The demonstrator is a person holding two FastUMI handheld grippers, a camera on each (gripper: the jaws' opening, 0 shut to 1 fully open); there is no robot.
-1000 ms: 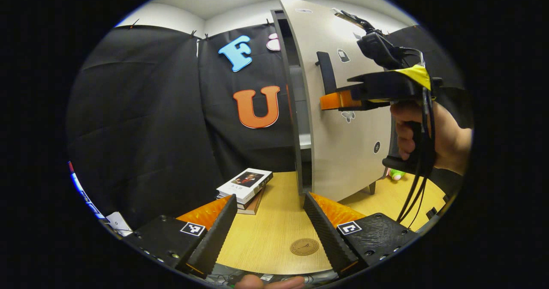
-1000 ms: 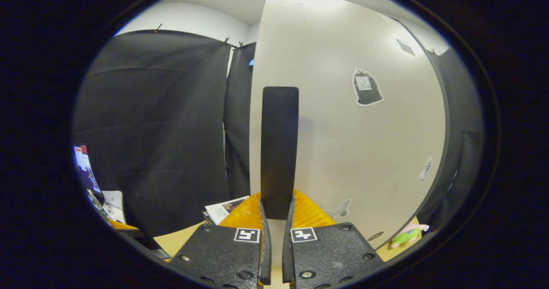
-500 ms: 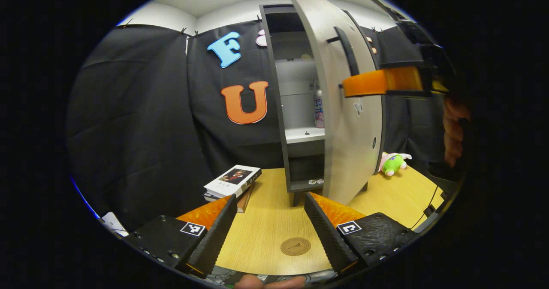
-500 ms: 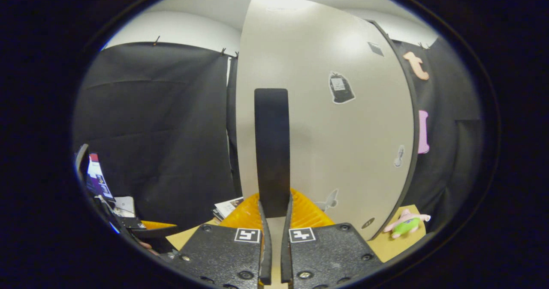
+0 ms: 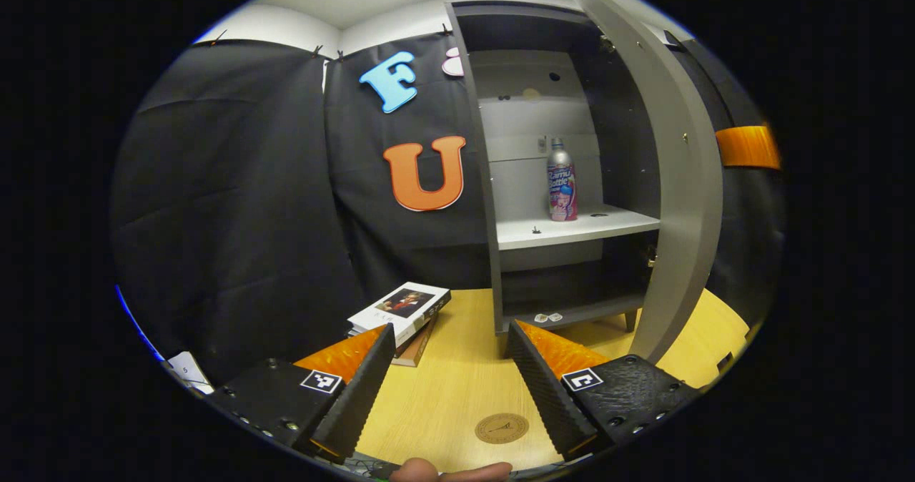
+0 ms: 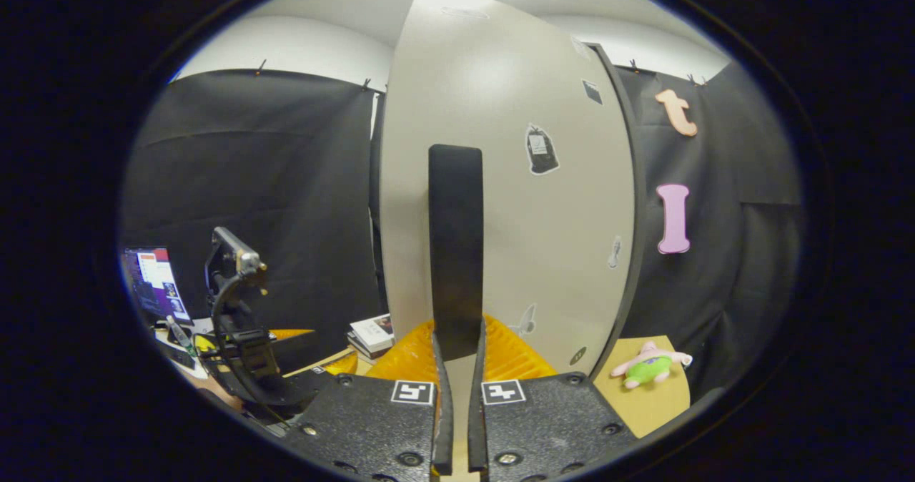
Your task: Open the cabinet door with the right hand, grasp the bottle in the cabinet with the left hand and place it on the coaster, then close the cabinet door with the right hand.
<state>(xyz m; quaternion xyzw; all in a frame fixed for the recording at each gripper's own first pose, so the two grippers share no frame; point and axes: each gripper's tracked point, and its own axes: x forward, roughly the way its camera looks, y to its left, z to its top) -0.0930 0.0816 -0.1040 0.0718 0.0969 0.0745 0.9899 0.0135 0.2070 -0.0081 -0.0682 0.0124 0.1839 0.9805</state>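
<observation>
Books (image 5: 402, 310) stacked on table (image 5: 450, 389); plush toy (image 6: 649, 367), poss. starfish.

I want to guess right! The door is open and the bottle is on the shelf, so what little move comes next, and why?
Probably the left gripper should reach forward and up toward the bottle. The cabinet door is swung wide, the bottle stands upright in plain reach on the shelf, and the jaws are open and empty. The right gripper is clamped on the door handle.
</observation>
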